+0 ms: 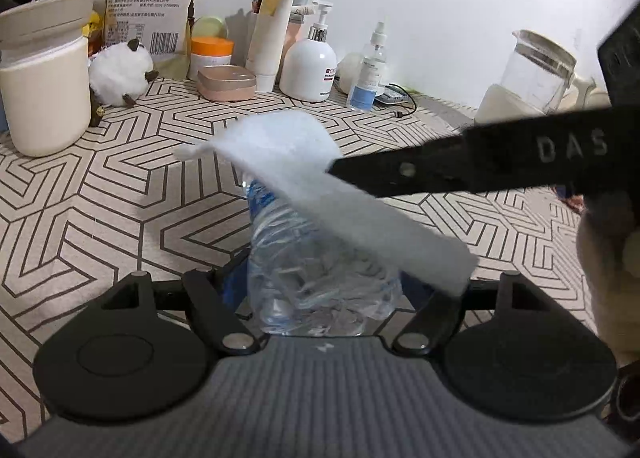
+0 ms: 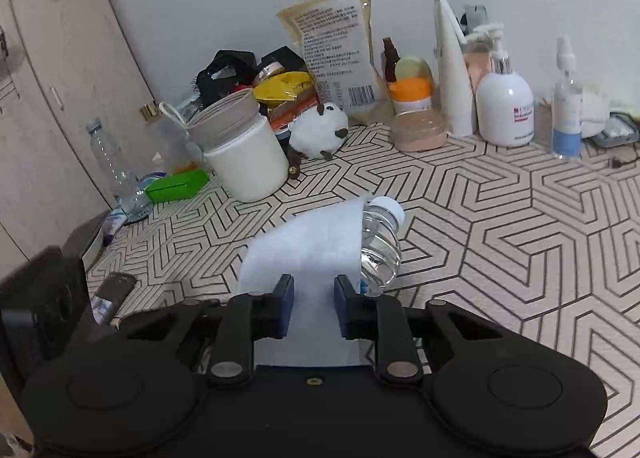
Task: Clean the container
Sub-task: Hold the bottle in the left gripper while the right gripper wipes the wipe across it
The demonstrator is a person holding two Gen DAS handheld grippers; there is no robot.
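Left tool (image 1: 320,290): clamped on the clear plastic bottle (image 1: 316,282), which points forward over the patterned desk (image 1: 120,197); its cap is hidden there by the white cloth (image 1: 304,177).
Right tool (image 2: 314,304): pinching the white cloth (image 2: 308,254), draped against the bottle (image 2: 380,250); only this view shows the white cap (image 2: 388,207).
Desk: bare patterned surface around the bottle; cream jar (image 2: 244,161), pump bottle (image 2: 506,105) and spray bottle (image 2: 566,113) well apart along the wall.

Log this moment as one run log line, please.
phase: wiping | left hand-held gripper: shut on clear water bottle | right hand-held gripper: shut on white cloth | cloth draped against bottle
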